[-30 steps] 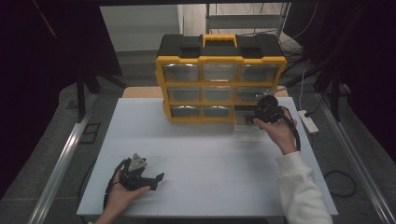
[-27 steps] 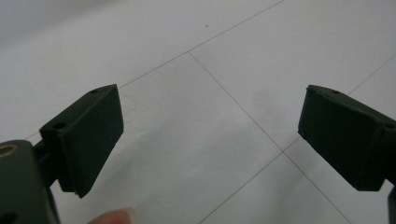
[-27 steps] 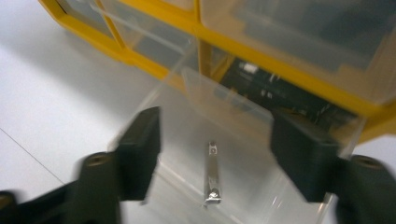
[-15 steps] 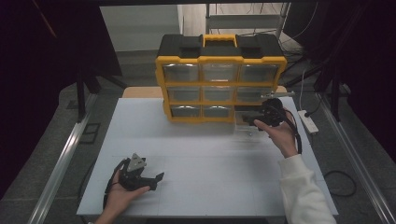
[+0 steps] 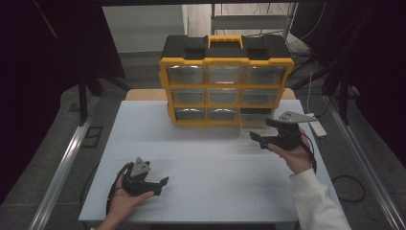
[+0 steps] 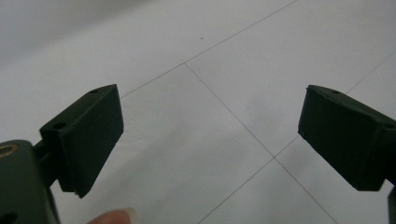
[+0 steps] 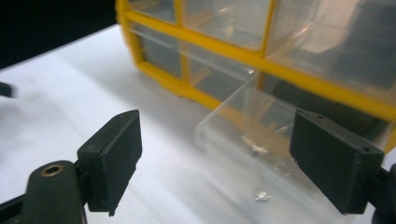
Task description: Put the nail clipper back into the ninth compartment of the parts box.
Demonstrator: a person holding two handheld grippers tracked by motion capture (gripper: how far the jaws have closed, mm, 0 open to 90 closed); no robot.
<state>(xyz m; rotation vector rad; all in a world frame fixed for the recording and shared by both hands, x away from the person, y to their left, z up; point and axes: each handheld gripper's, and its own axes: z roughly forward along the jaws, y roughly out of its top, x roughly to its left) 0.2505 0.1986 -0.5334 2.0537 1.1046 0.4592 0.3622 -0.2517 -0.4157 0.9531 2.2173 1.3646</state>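
Observation:
A yellow and black organizer cabinet (image 5: 225, 81) with clear drawers stands at the back of the white table (image 5: 215, 163). Its bottom right slot (image 5: 257, 111) is dark and has no drawer in it. A clear plastic drawer (image 5: 251, 126) lies on the table in front of that slot. In the right gripper view the drawer (image 7: 261, 130) holds small metal bits (image 7: 255, 144). My right gripper (image 5: 262, 131) hovers open just in front of the drawer, its jaws wide apart (image 7: 215, 154). My left gripper (image 5: 160, 188) rests open at the table's front left, with bare table between its jaws (image 6: 210, 130).
A white power strip (image 5: 317, 125) lies at the table's right edge, behind the right hand. Metal rails (image 5: 72, 158) run along both sides of the table. Dark curtains and a shelf stand behind the cabinet.
My right gripper has drawn back from the cabinet toward the person and turned, its jaws now pointing left over the drawer. The left gripper has stayed in place.

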